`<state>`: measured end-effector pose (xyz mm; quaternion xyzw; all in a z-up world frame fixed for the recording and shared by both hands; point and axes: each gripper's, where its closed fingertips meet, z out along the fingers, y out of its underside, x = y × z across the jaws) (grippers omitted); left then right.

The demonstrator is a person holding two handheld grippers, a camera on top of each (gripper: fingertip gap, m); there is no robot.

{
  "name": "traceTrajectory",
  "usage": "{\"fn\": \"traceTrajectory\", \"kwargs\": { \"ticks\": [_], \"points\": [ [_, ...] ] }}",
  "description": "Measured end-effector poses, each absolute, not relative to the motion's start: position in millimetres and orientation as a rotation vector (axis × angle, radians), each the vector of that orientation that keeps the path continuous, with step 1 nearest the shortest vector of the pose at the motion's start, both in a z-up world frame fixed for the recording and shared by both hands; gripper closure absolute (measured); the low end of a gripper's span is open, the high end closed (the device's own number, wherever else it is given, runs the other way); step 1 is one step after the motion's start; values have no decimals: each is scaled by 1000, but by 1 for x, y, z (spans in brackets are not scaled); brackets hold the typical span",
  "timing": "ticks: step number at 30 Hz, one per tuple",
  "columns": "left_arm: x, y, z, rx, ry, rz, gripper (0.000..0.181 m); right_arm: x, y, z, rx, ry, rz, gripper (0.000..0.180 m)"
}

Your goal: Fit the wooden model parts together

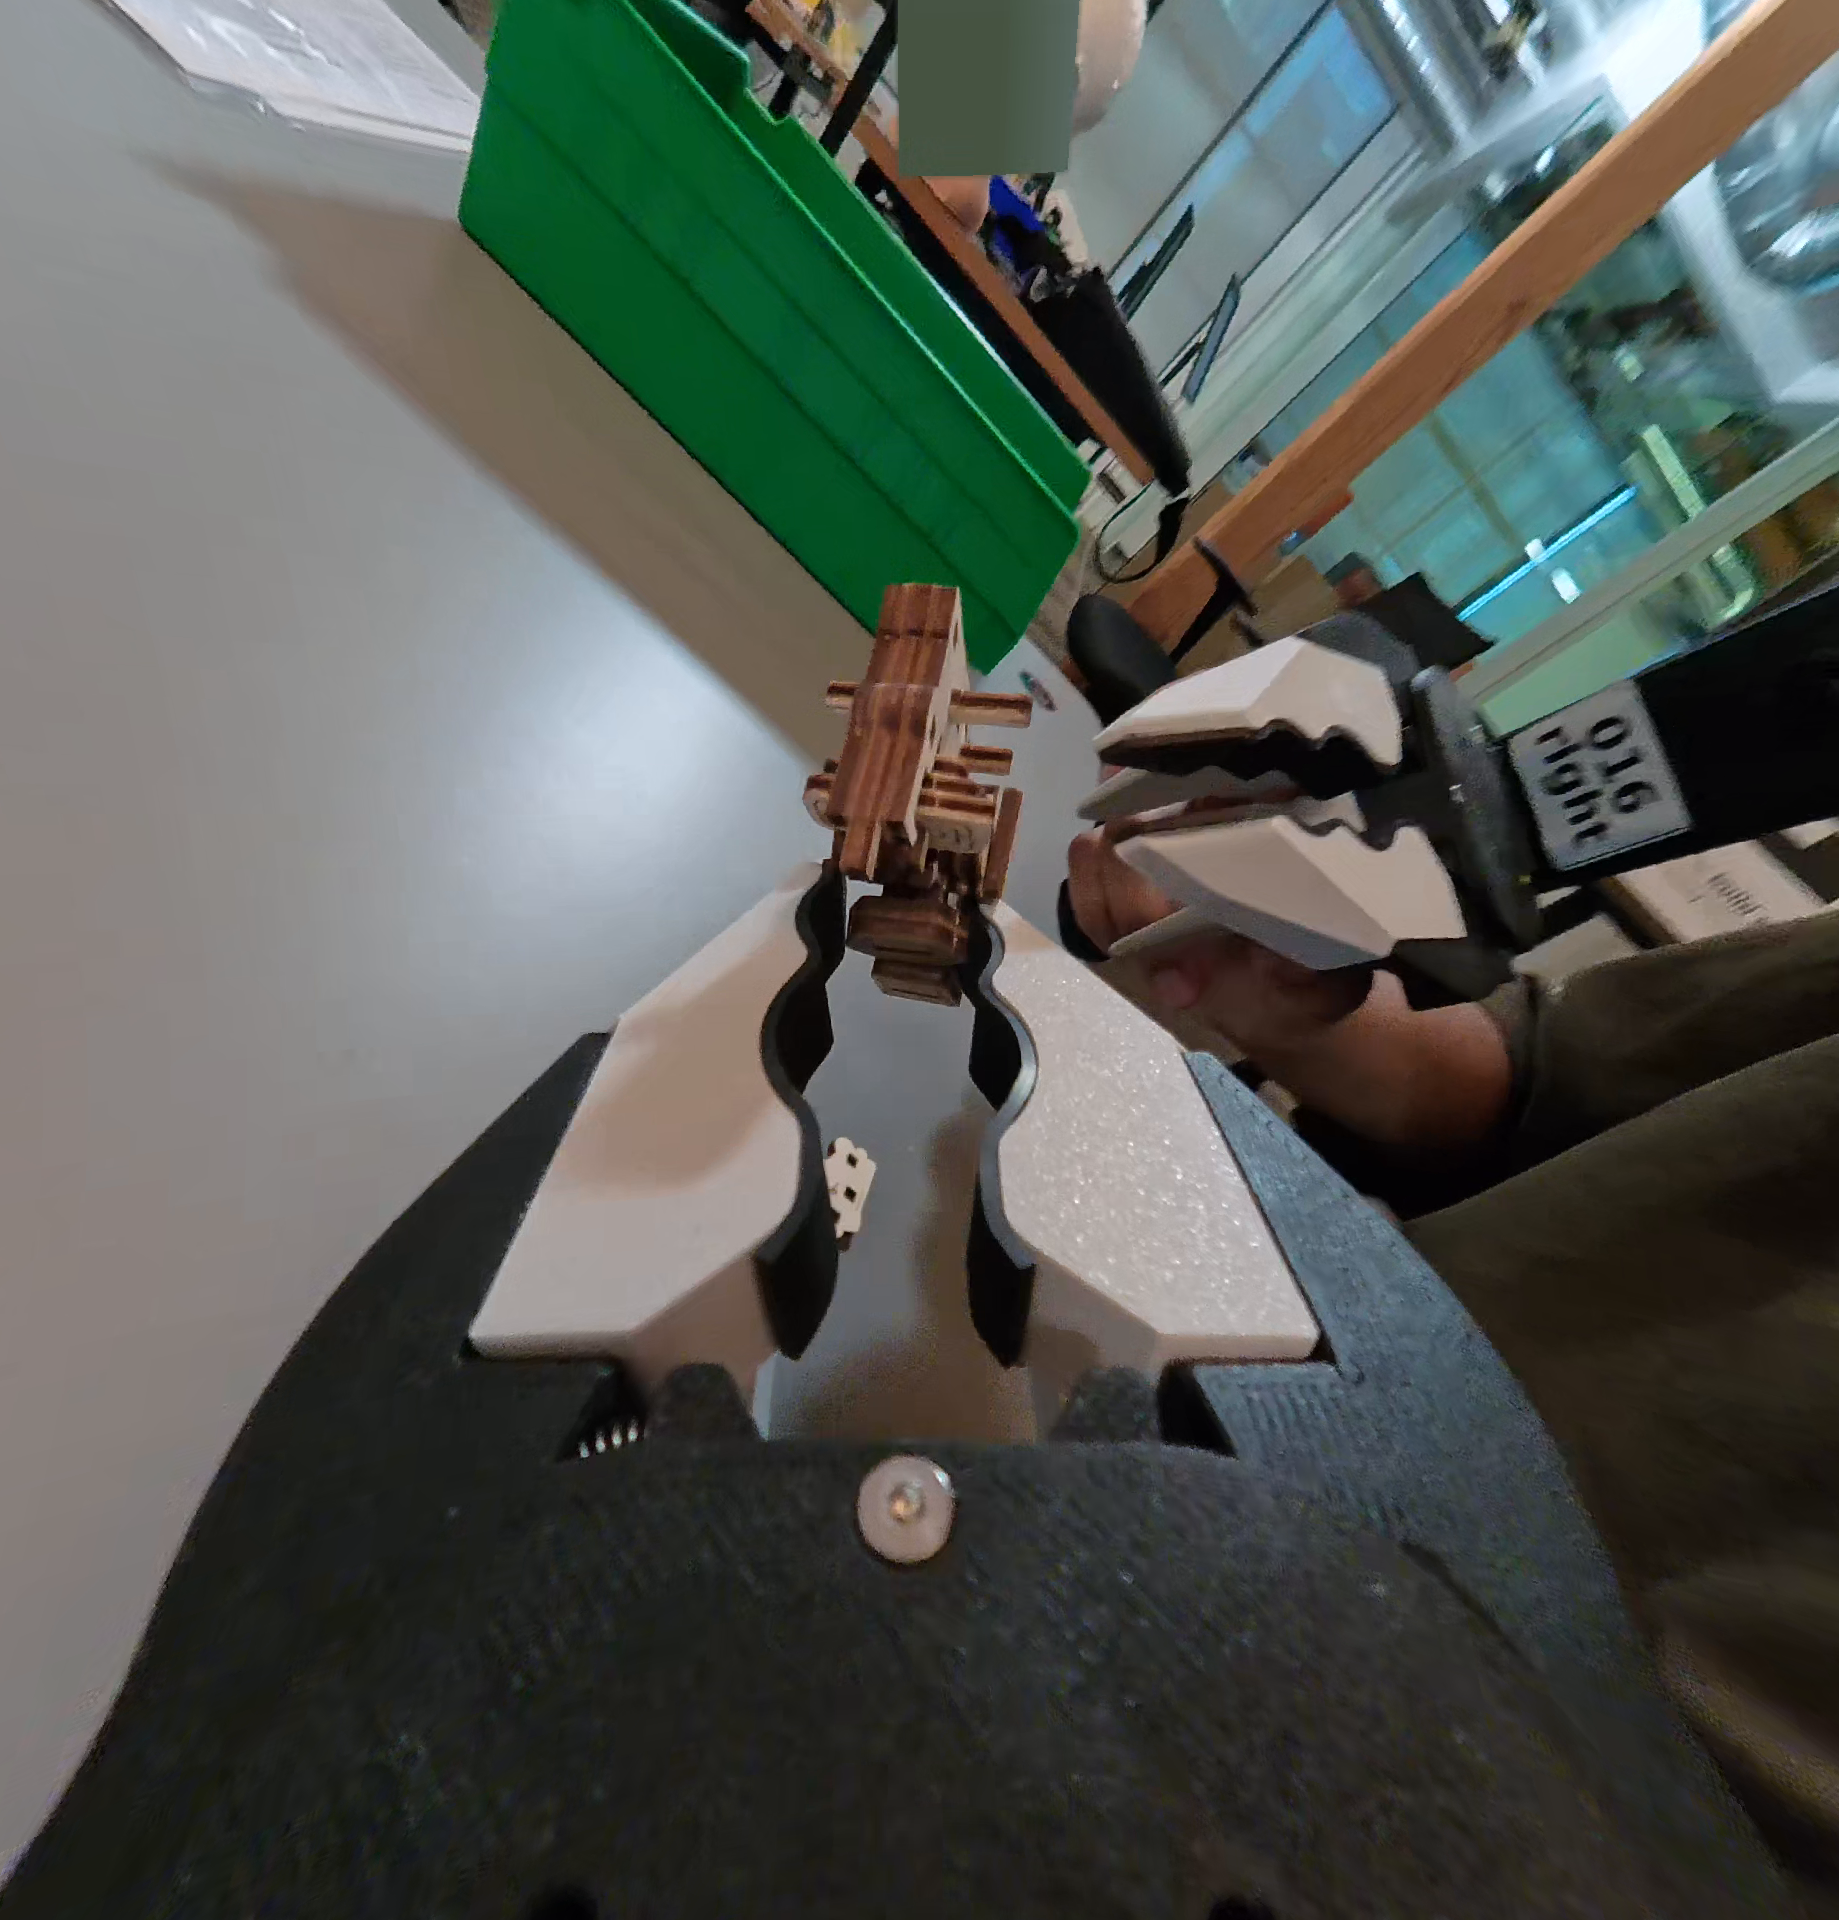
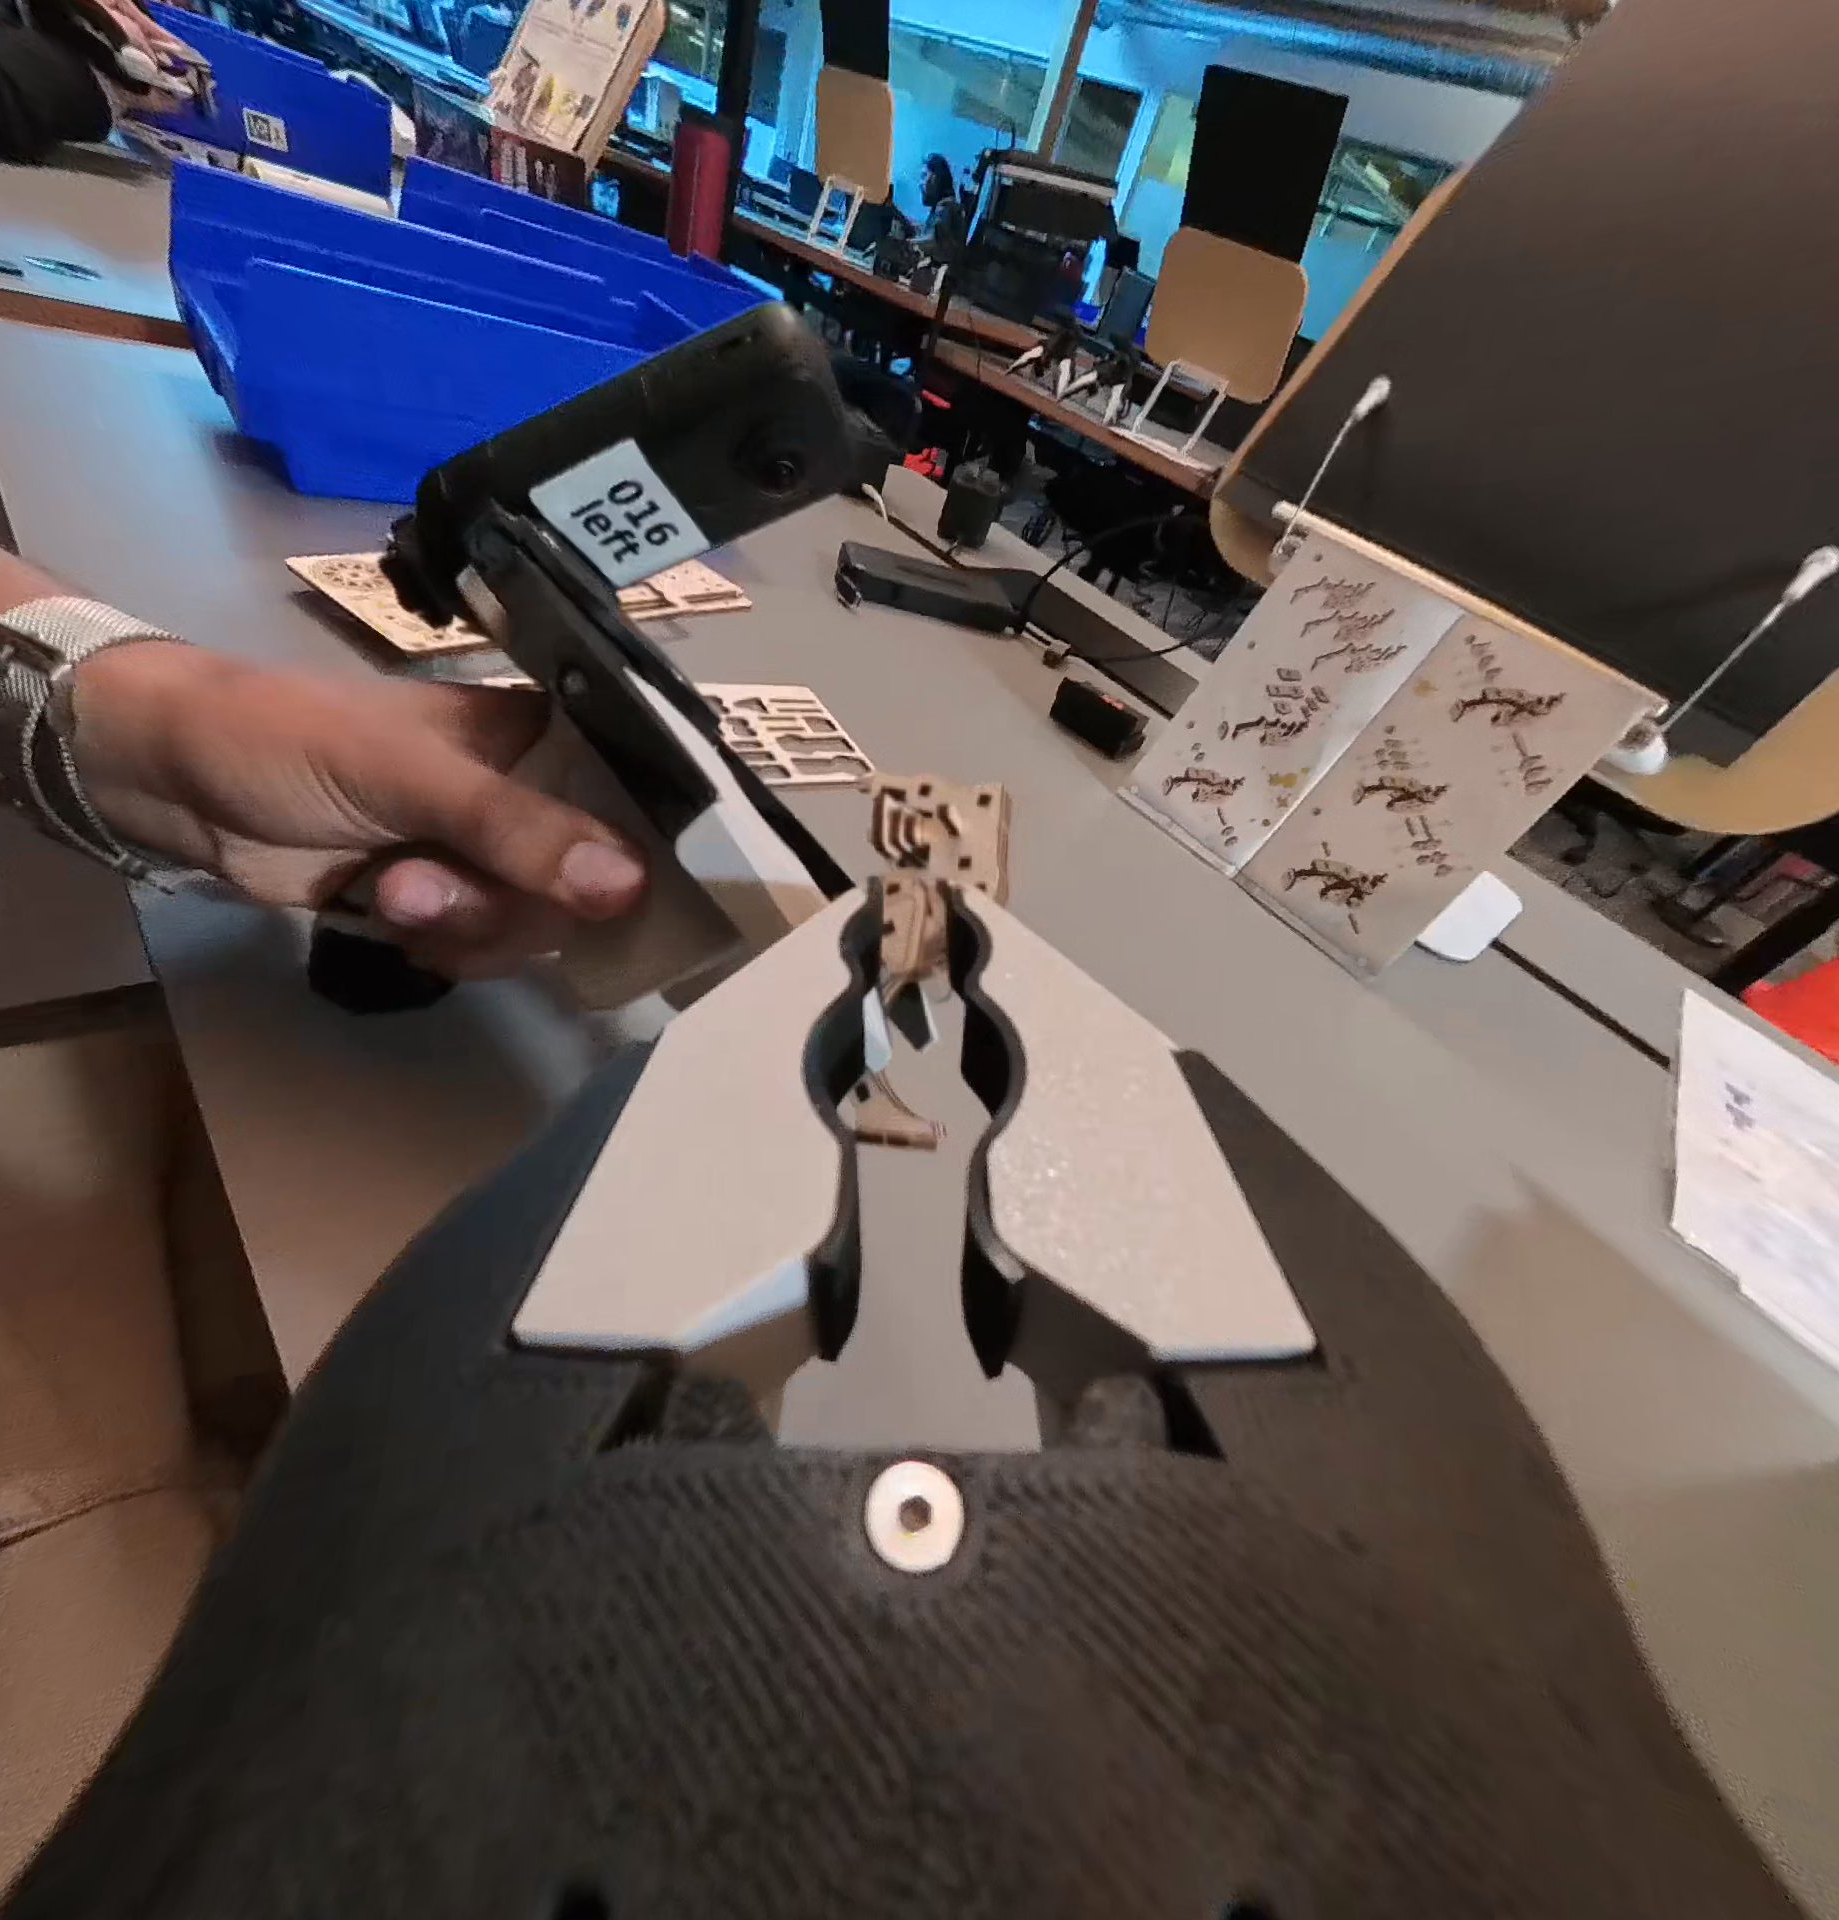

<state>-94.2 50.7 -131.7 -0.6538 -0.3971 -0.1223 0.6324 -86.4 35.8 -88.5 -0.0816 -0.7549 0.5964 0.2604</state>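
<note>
My left gripper (image 1: 910, 894) is shut on the lower end of a dark-edged wooden model (image 1: 915, 769) and holds it above the grey table (image 1: 323, 831). My right gripper (image 2: 920, 909) is shut on a small flat wooden part (image 2: 910, 935), right beside the model (image 2: 941, 831). In the left wrist view the right gripper (image 1: 1102, 790) comes in from the right, its tips close to the model, with a thin brown strip between its jaws. In the right wrist view the left gripper's fingers (image 2: 728, 831) reach in from the left; their tips are hidden.
A green bin (image 1: 769, 343) stands beyond the model. Blue bins (image 2: 395, 353), flat wooden part sheets (image 2: 790, 732), a black device (image 2: 925, 592) and an upright instruction sheet (image 2: 1362, 748) are on the table. A paper (image 2: 1777, 1174) lies at the right. A small white piece (image 1: 850, 1184) lies below my left fingers. There is about 4 cm between the tips of the two grippers.
</note>
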Motion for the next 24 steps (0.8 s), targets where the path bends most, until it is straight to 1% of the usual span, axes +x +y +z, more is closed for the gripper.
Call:
{"fn": "traceTrajectory", "kwargs": {
  "ticks": [1, 5, 11, 14, 15, 20, 24],
  "points": [
    [-94, 50, -130, -1468, -916, -318, 162, -88, 37, -93, -234, -2066, 1610, 168],
    [-93, 49, -123, -1361, -926, -461, 162, -99, 44, -103, -276, -2109, 1589, 162],
    [-80, 59, -135, -1476, -864, -488, 162, -101, 46, -106, -654, -2273, 1991, 162],
    [-78, 60, -138, -1537, -830, -442, 162, -96, 44, -112, -870, -2403, 2210, 154],
    [-78, 60, -137, -1543, -822, -435, 162, -95, 44, -113, -914, -2429, 2255, 153],
    [-76, 60, -141, -1601, -789, -406, 162, -90, 43, -115, -933, -2481, 2309, 164],
    [-75, 60, -142, -1620, -772, -397, 162, -89, 43, -115, -963, -2494, 2349, 165]
  ]
}}
